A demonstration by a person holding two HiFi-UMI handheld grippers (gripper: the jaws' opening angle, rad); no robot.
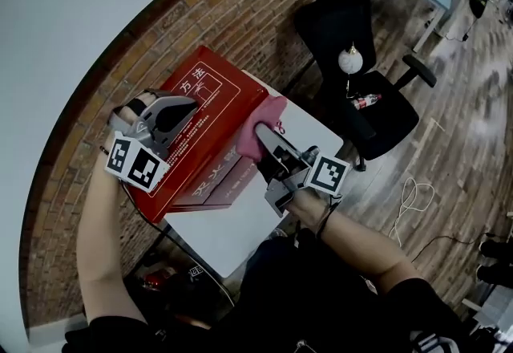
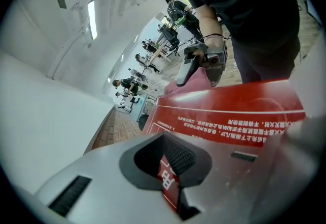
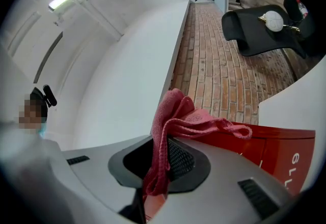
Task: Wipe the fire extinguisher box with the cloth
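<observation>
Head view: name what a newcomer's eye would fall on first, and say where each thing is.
The red fire extinguisher box stands out most, sitting on the white table by the brick wall. At its right edge the right gripper clamps a pink cloth. The left gripper lies over the box's printed lid.

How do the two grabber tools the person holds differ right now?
The left gripper lies over the red box's printed top; the right gripper is at the box's right edge in the head view. The right gripper's jaws pinch a pink cloth; the left gripper's hold nothing, with only the box's label showing through their narrow gap. Both are grey and carry marker cubes.
</observation>
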